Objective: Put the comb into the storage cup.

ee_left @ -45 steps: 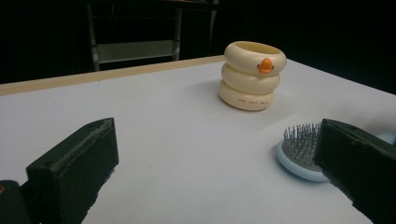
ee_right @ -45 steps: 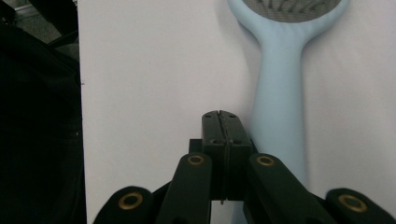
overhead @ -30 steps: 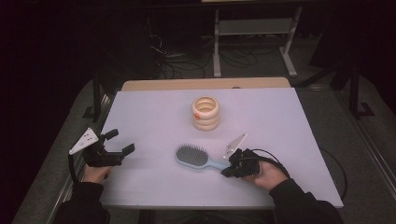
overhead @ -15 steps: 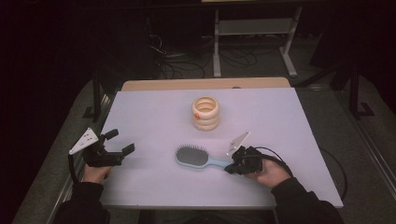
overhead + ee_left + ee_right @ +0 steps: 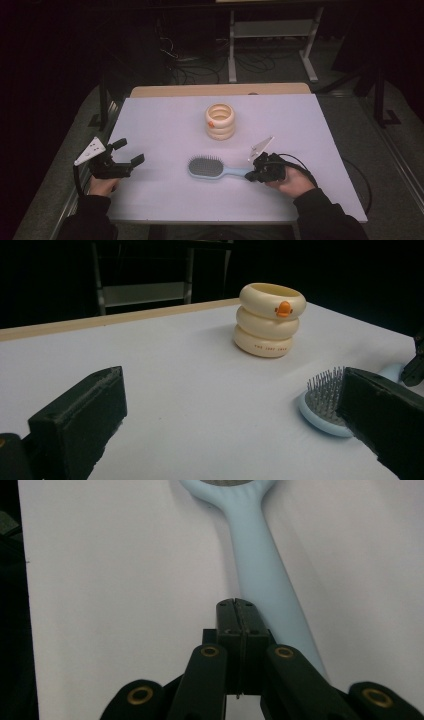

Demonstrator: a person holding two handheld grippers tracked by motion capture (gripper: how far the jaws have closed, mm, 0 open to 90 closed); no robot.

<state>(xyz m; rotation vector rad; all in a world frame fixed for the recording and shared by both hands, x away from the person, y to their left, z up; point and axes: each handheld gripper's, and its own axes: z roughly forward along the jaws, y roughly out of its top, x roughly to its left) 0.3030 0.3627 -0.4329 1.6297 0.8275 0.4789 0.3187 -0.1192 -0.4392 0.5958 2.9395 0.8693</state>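
While the white tabletop (image 5: 165,125) spreads across the scene, a cream holder of three stacked rings (image 5: 220,121) with a small orange mark stands toward its far middle; nearer lies a light blue hairbrush (image 5: 216,168), bristles up, its oval head to the left and its handle running right; the left gripper (image 5: 125,153) hovers over the near left of the tabletop, held by a hand (image 5: 102,185), its jaws spread wide with nothing between them, well apart from the hairbrush; the right gripper (image 5: 256,175) sits at the near right, at the end of the handle; in the right gripper view its jaws are pressed together, just beside the handle and pinching nothing; a cable (image 5: 300,162) loops from it on the right.
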